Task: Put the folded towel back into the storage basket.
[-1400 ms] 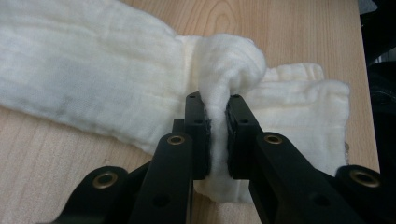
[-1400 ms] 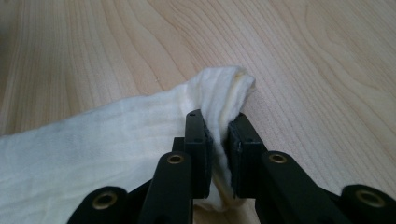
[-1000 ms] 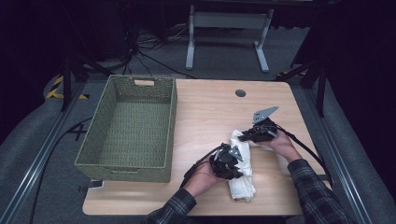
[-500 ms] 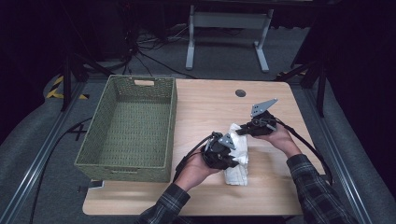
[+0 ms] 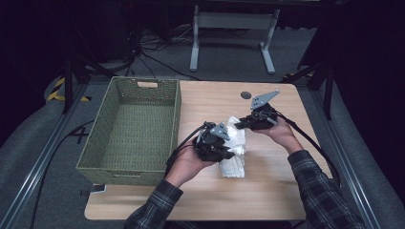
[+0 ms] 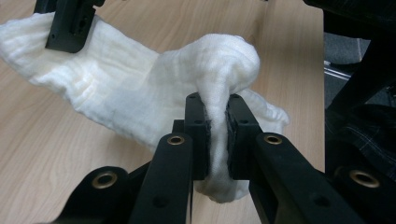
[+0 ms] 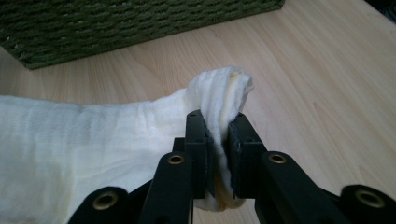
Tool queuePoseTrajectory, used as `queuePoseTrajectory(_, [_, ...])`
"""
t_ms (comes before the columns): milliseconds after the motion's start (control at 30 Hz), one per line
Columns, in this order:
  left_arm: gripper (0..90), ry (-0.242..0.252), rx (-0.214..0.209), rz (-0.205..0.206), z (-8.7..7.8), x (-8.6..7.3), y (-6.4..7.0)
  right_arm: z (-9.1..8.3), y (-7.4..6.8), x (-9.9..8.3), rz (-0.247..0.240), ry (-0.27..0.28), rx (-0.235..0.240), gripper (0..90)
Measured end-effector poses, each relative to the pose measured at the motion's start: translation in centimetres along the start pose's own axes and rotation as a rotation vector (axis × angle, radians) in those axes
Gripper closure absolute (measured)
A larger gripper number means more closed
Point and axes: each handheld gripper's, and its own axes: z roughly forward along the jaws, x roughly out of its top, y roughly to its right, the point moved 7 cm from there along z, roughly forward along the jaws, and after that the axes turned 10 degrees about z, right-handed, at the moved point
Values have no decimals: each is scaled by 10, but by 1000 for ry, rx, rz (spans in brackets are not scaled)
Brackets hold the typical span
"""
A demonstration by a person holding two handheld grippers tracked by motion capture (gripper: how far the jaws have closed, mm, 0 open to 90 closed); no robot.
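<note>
A crumpled white ribbed cotton cloth [image 5: 234,145] lies on the light wooden desk [image 5: 267,191], right of centre in the high view, just beside the green woven rectangular basket [image 5: 131,126]. The left hand-held gripper [image 6: 215,123] pinches a raised fold of it between closed jaws; the right hand-held gripper [image 7: 218,133] clamps another bunched edge. Gripping two separate points likely lets the person lift or fold the fabric without it sagging, perhaps for the empty basket.

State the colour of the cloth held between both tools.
White, a slightly creamy shade; the cloth shows best in the left gripper view.
</note>
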Motion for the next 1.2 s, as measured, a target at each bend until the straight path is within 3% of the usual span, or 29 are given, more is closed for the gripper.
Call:
queuePoseTrajectory(200, [819,-19,23,-4,-25,-7,-11,8,-3,20,7,0,5,805])
queuePoseTrajectory(600, [819,10,70,-7,-73,-16,-27,20,-15,68,-18,48,15,805])
queuePoseTrajectory(633, [820,13,81,-6,-82,-19,-30,24,-18,79,-29,54,18,805])
queuePoseTrajectory(800, [820,21,105,-16,-102,-27,-36,34,-23,101,-50,59,21,805])
queuePoseTrajectory(1200, [819,20,148,-31,-143,-57,-44,64,-41,143,-70,72,39,805])
